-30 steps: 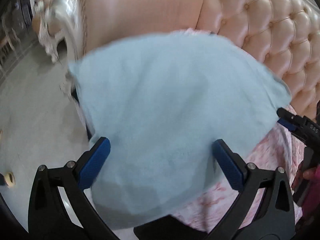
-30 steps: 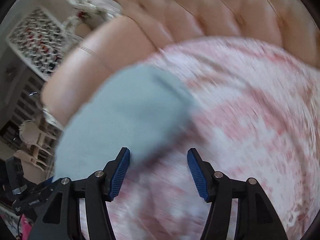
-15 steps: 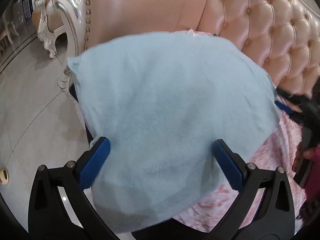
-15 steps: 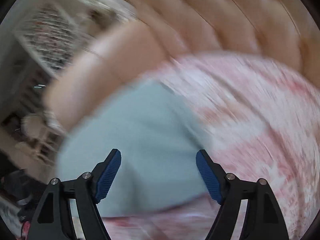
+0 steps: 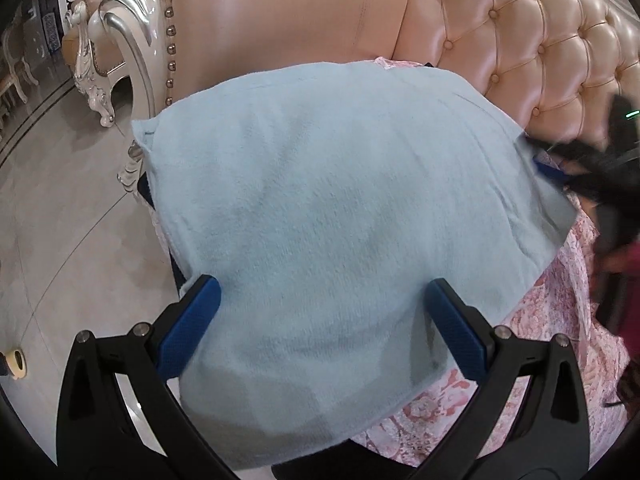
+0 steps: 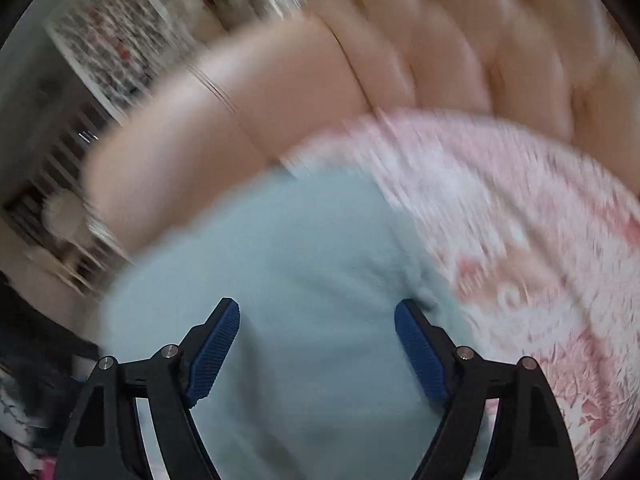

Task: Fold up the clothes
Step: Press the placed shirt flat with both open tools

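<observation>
Since a second ago your right gripper (image 6: 317,344) has swung left, from the pink cover (image 6: 520,240) onto the blue cloth (image 6: 300,280).

Left wrist view: your left gripper (image 5: 324,320) hangs with jaws wide apart, nothing clamped, the cloth (image 5: 340,208) spread flat on the cover (image 5: 560,320) directly under and ahead of it. Its long axis seems to run left to right. The right gripper (image 5: 560,168) blurs at the cloth's right edge.

Right wrist view: badly smeared. The jaws are opening, cloth below them, nothing pinched. Both grippers sit over the cloth; the left looks nearer its near edge.
</observation>
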`<state>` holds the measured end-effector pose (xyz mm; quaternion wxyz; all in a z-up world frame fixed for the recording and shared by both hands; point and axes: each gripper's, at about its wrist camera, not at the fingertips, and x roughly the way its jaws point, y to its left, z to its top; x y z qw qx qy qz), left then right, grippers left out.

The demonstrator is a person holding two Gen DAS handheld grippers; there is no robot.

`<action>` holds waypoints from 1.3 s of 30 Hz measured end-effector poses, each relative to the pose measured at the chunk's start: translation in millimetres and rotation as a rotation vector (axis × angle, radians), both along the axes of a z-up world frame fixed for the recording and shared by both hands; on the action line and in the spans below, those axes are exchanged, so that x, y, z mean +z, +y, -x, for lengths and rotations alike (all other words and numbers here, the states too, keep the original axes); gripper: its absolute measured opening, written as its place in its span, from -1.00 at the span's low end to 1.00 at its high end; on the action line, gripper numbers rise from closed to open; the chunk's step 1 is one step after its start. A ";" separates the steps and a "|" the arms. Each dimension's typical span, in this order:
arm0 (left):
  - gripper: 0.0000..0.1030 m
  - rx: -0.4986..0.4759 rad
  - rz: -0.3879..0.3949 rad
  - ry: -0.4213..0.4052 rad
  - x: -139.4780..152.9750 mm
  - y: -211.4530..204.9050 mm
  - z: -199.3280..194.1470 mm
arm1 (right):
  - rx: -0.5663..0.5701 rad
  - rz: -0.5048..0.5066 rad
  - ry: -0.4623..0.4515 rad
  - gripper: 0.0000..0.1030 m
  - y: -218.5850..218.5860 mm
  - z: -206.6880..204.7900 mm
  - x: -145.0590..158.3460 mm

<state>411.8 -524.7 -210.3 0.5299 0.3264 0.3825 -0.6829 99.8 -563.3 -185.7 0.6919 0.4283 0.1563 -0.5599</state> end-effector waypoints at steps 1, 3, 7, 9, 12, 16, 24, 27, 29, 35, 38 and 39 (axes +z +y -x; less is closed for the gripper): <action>0.99 -0.004 -0.004 -0.006 0.6 0.7 -0.9 | 0.004 -0.028 0.014 0.57 -5.8 0.0 -9.7; 0.99 0.010 -0.006 0.018 9.7 4.2 -6.6 | -0.022 -0.031 0.007 0.57 -2.7 -0.2 2.8; 0.99 0.067 0.113 0.091 49.7 -1.7 -16.4 | 0.012 0.068 0.044 0.60 -14.6 -15.6 35.1; 0.99 0.070 0.114 0.053 54.1 -31.9 -9.3 | 0.036 0.086 0.077 0.60 -30.1 -26.6 45.0; 0.99 0.104 0.061 -0.014 37.4 -66.5 -13.3 | 0.052 0.012 0.185 0.61 -64.6 -43.5 36.5; 1.00 0.128 -0.009 -0.002 17.7 -80.1 -28.4 | 0.122 -0.113 0.318 0.71 -78.0 -60.4 -1.9; 1.00 0.149 0.033 0.058 37.4 -100.5 -28.3 | 0.159 -0.027 0.310 0.74 -101.4 -82.6 23.3; 1.00 0.120 0.012 -0.014 20.5 -115.8 -16.7 | 0.231 -0.103 0.377 0.88 -122.1 -97.0 -2.5; 1.00 0.111 0.020 -0.055 15.0 -117.9 -12.3 | 0.220 -0.121 0.341 1.00 -127.2 -88.8 -13.2; 1.00 0.118 0.092 -0.034 39.5 -84.9 -14.2 | 0.165 -0.065 0.273 1.00 -99.6 -74.8 14.0; 1.00 0.105 0.090 -0.038 39.9 -56.8 -14.4 | 0.190 0.020 0.277 1.00 -61.7 -81.2 32.3; 1.00 0.097 0.079 -0.045 35.7 -50.5 -12.9 | 0.198 0.028 0.287 1.00 -53.0 -84.4 33.3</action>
